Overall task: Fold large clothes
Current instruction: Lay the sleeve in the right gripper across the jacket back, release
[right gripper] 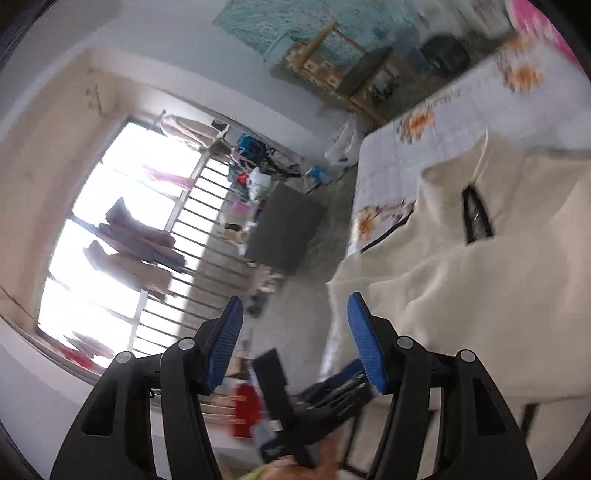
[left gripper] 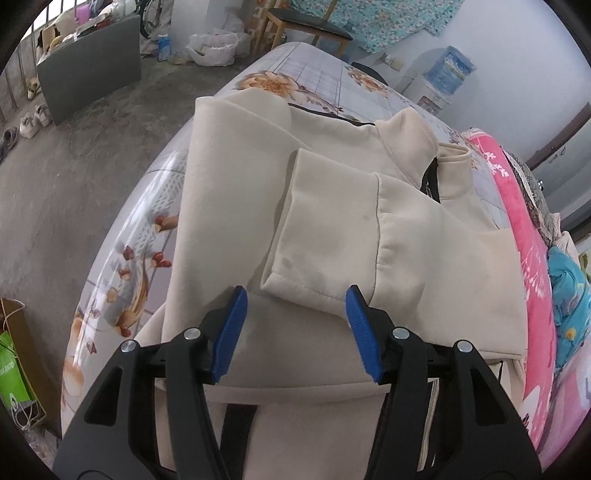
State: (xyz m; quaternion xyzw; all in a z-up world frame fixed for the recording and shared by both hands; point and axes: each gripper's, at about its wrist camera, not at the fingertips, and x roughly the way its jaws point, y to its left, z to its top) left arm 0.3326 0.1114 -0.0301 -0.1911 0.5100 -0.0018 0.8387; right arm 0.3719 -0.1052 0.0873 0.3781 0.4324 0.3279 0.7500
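A cream zip-up jacket lies spread on the floral table cover, with one sleeve folded across its body, cuff towards me. My left gripper is open and empty, just above the jacket's near part, its blue pads either side of the cuff's end. In the right wrist view the picture is tilted and blurred; the jacket lies at the right. My right gripper is open and empty, in the air off the table's edge. The left gripper shows low in that view.
A pink blanket and blue cloth lie along the table's right side. A grey cabinet, shoes, bags and a wooden stool stand on the concrete floor. A barred window with hanging clothes fills the right view's left side.
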